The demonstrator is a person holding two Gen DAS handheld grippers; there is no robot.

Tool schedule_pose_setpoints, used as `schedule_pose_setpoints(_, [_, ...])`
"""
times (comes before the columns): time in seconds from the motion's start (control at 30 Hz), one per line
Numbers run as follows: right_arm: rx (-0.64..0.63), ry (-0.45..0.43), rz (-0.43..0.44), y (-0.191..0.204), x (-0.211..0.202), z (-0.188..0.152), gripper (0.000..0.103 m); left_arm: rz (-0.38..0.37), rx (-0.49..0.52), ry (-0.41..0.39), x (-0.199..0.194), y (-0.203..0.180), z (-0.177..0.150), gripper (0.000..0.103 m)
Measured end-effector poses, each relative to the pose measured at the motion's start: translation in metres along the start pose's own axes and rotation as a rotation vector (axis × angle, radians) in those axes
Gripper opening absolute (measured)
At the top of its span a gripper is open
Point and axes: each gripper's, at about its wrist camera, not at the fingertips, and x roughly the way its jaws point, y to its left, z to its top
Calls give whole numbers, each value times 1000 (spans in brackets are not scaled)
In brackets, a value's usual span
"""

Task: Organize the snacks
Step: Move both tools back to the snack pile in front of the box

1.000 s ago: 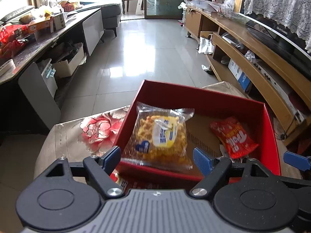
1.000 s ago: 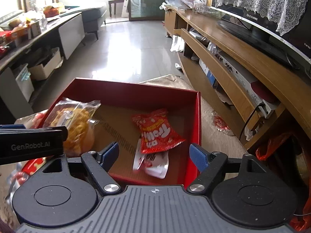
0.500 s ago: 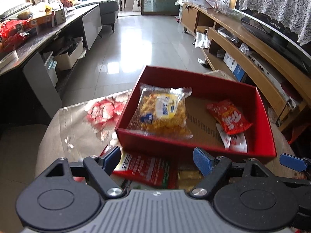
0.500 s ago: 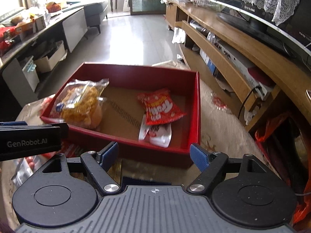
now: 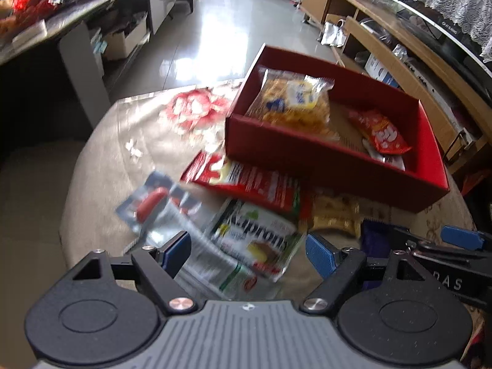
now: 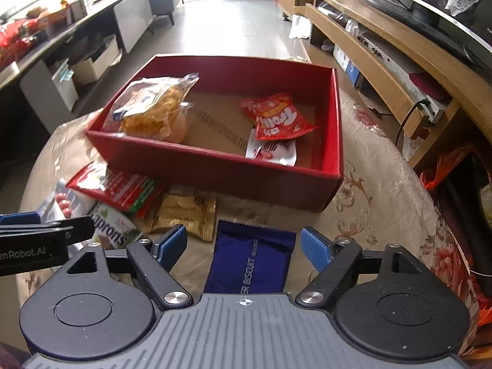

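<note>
Red box [image 6: 215, 169], frame centre, holding 3 packets. Left gripper [image 5: 247, 253] and right gripper [image 6: 244, 246]: spread wide, gripping nothing. Blue packet [image 6: 250, 261] between right pads, untouched.

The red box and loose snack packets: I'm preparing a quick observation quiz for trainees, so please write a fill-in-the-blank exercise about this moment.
1. The yellow snack bag lies inside the ____ box.
2. In the right wrist view, the packet between the open right tool fingers, untouched, is dark ____.
3. The gold packet lies ____ the box, on the tablecloth.
4. The left tool holds ____.

Missing words: red; blue; outside; nothing
</note>
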Motion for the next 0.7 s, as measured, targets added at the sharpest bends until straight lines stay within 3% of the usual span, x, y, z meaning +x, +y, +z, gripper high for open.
schedule_pose_setpoints(0.27, [-41,30,31,13,4,-1,86,0,-71,52,0,21,-24,80])
schedule_pose_setpoints(0.57, [-86,9,81,30,-2,6,87,-2,-285,121,24,38,-37,79])
schedule_pose_setpoints(0.7, [-92,7,90,29,-4,7,87,19,-311,131,39,29,-36,79])
